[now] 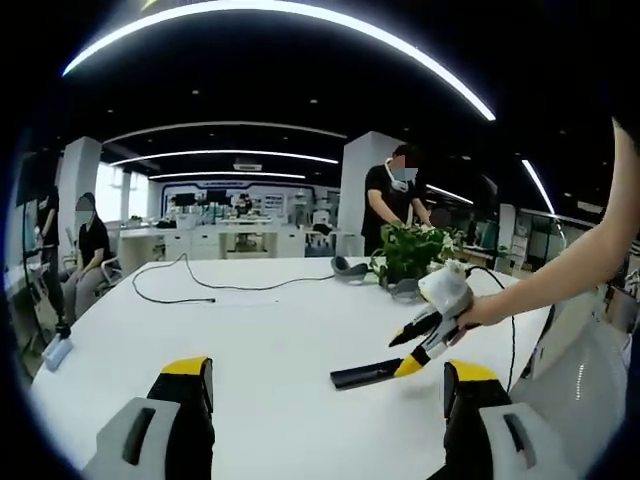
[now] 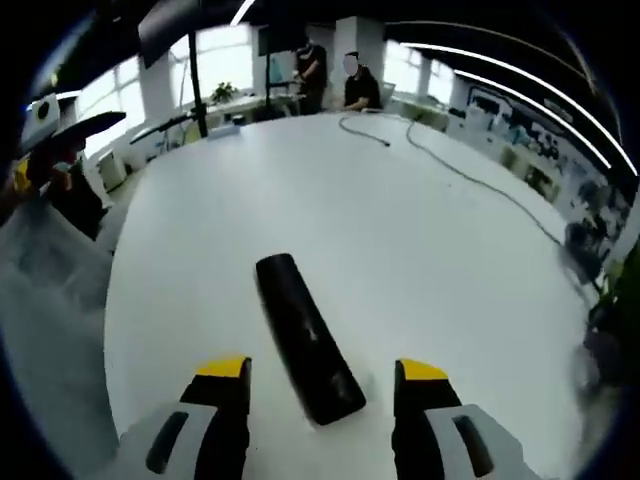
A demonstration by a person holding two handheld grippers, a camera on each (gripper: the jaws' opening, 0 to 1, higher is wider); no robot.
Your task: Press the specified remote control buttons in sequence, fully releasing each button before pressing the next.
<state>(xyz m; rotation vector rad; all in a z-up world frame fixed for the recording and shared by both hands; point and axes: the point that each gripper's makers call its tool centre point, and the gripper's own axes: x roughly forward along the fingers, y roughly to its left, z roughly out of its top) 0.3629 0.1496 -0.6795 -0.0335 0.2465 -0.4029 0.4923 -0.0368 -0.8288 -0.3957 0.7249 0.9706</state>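
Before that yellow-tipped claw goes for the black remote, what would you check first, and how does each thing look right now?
1. Remote lies flat on the white table: ok.
2. Right gripper open, jaws either side of the remote's near end: ok.
3. Nothing pressed yet, tips apart from the remote: ok.
4. Which button faces up: cannot tell, the top looks plain black.
5. Left gripper open, well back from the remote: ok.
6. Cable and plant lie far from the remote: ok.
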